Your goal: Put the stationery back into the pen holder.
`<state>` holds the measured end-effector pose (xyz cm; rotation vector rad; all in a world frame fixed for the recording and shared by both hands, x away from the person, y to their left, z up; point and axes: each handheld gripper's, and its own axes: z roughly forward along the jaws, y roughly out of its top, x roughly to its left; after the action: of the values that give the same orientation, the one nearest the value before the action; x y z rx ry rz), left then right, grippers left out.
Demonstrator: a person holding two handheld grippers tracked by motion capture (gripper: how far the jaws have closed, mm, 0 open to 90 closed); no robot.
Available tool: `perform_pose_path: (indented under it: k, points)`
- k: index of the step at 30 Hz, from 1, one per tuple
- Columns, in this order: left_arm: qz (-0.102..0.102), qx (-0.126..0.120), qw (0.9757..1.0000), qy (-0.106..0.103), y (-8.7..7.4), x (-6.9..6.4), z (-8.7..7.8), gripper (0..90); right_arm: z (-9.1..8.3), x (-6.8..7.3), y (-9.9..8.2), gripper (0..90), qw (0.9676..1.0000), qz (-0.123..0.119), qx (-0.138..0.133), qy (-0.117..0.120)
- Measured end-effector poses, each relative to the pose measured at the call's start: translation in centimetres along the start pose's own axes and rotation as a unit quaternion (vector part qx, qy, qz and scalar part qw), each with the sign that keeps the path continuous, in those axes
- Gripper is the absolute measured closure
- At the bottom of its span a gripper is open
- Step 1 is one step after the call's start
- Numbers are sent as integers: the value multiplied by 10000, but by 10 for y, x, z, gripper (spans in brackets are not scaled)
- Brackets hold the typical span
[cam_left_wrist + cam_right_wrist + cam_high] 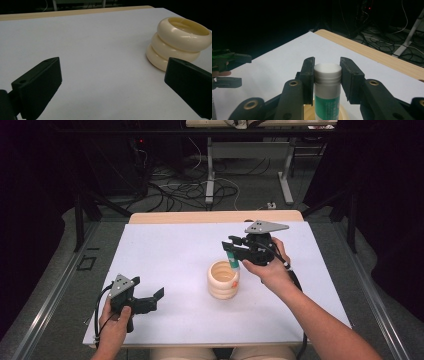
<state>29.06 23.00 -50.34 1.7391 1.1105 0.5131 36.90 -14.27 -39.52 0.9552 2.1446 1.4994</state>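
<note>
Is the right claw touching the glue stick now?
Touching. In the right gripper view, both jaws of the right claw press against the white cap end of the glue stick, with no gap on either side.

Cables on floor beyond table.

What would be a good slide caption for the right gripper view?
Right hand-held gripper clamps a green-and-white tube above the cream ringed holder.

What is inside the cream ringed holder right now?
The green-and-white tube, clamped by the right tongs, dips its lower end into the cream ringed holder. The holder's bottom is hidden, so any other contents cannot be told.
</note>
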Motion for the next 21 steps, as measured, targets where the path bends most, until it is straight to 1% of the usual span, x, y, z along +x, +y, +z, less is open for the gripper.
perform_pose_path:
  k: [3,4,9,14,15,16,20,21]
  points:
    - [-2,-1,10000,1,0,0,0,11,3,2,-6,652,10000,1,-53,5]
    - [-2,-4,10000,2,0,0,0,11,6,3,-11,652,10000,-17,-54,5]
    - [-11,-1,10000,3,0,0,0,11,12,6,-18,652,10000,-31,-67,38]
    - [-15,15,10000,-1,0,1,-2,11,18,10,-27,652,10000,-98,-17,3]
    - [-14,11,10000,5,0,1,-2,11,19,11,-28,652,10000,-78,-9,-2]
    - [-14,10,10000,5,-1,1,-2,11,21,12,-31,652,9999,-86,-53,-20]
    - [-15,11,10000,3,-1,0,-2,11,24,13,-38,652,9999,-128,-88,-50]
    - [-14,13,10000,4,-1,1,-2,11,25,13,-40,652,9998,-154,-151,-54]
